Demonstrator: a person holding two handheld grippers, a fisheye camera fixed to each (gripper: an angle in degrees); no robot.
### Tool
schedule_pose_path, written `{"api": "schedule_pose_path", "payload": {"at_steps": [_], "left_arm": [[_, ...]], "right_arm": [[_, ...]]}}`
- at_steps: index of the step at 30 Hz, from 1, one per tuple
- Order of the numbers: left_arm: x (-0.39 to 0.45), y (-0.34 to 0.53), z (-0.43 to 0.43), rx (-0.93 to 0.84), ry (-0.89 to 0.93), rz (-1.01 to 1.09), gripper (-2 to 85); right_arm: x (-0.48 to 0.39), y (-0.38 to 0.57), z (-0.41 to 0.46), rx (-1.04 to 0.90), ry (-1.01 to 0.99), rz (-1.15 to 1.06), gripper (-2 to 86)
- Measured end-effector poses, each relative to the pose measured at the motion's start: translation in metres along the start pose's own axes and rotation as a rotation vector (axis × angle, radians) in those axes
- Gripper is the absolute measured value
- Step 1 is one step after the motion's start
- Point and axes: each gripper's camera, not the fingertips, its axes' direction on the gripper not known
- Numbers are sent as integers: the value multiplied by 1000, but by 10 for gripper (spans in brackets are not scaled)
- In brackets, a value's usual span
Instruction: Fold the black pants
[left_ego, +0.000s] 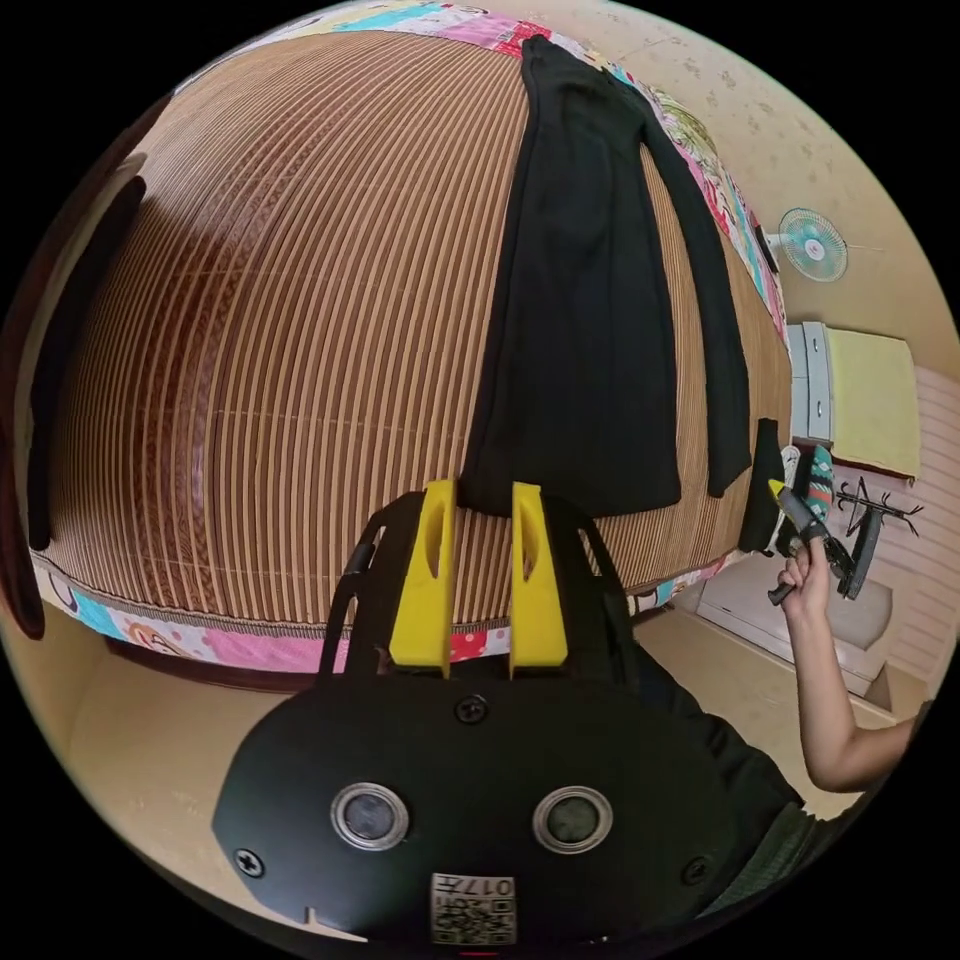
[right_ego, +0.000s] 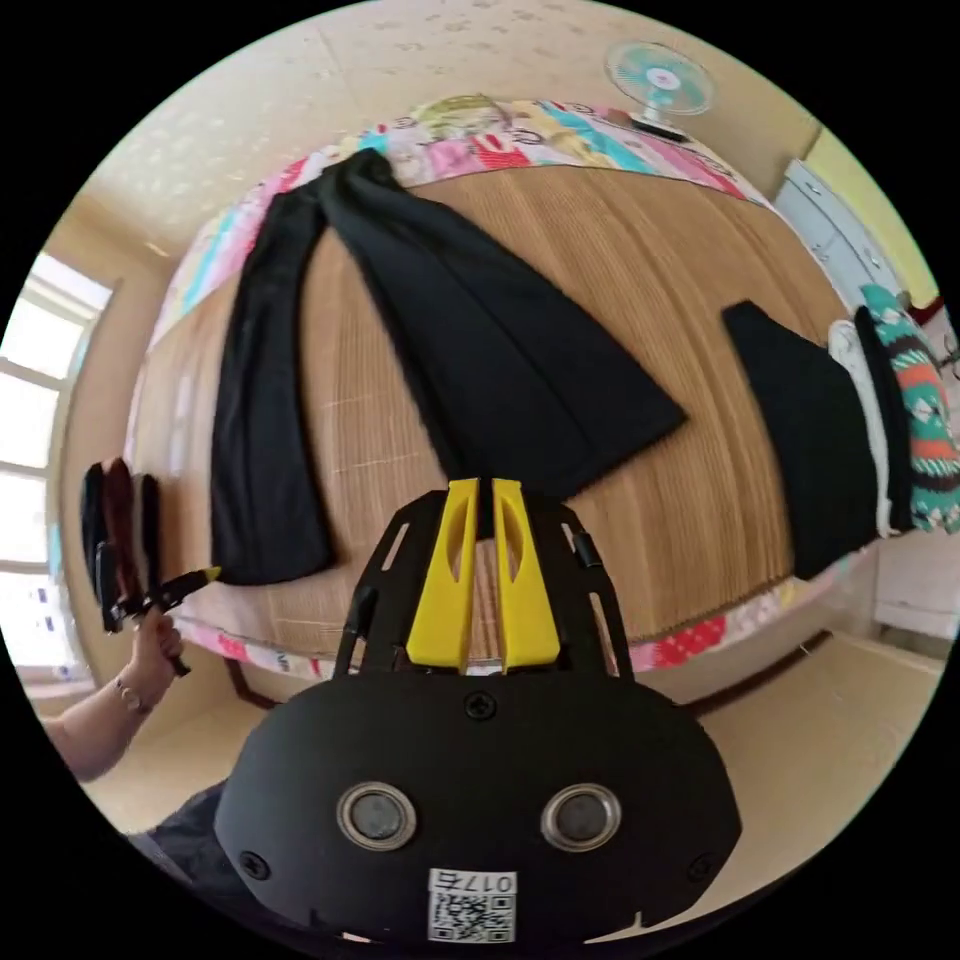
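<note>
Left gripper view. The black pants (left_ego: 590, 290) are seen spread flat on the woven mat (left_ego: 280, 330), legs splayed apart, waist toward the far edge of the bed. The left gripper (left_ego: 482, 500) hangs over the near hem of the wider leg; its yellow jaws stand parted with a clear gap, and nothing is held between them. The right gripper (left_ego: 790, 505) is seen in the person's hand (left_ego: 805, 580) off the bed's corner, near the narrower leg's hem; whether it is open cannot be told from here. For the step judged to be in hand, taking hold of the hems, the jaws would best be brought down square over the hem edge so both layers of cloth are caught, not the top one alone.

Right gripper view. The right gripper's (right_ego: 478, 500) jaws are nearly closed, a thin slit left between them, with no cloth pinched; the tips sit just short of the hem of one leg. The other leg lies well apart, and the left gripper (right_ego: 195, 580) is seen by its hem. The two legs should be lifted evenly, or the fabric is likely to twist.

Surface and room. A patterned sheet (right_ego: 520, 135) edges the mat. Folded clothes (right_ego: 870, 420) are stacked at one side. A fan (right_ego: 660, 78) is mounted on the wall, and a window (right_ego: 40, 430) lets in daylight.
</note>
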Motion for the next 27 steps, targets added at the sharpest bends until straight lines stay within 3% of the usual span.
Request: {"api": "schedule_pose_path", "payload": {"at_steps": [3,6,10,15,19,24,27], "left_arm": [[-15,10,-20,3,16,11,72],[-24,21,-37,-48,54,92,54],[-40,58,-65,-76,113,127,42],[-71,146,-93,-125,98,37,44],[-99,202,-110,-130,91,-137,64],[-90,253,-178,20,-124,-181,86],[-66,259,-202,99,-128,-154,86]], "right_arm": [[-37,-22,40,-140,-212,-142,86],[-58,-31,70,-254,-162,-219,89],[-52,0,57,-262,-131,-250,46],[-47,60,31,-366,-146,-319,33],[-32,72,-3,-485,-342,-425,37],[65,22,-95,-227,5,-212,60],[124,-7,-121,-151,250,-101,91]]}}
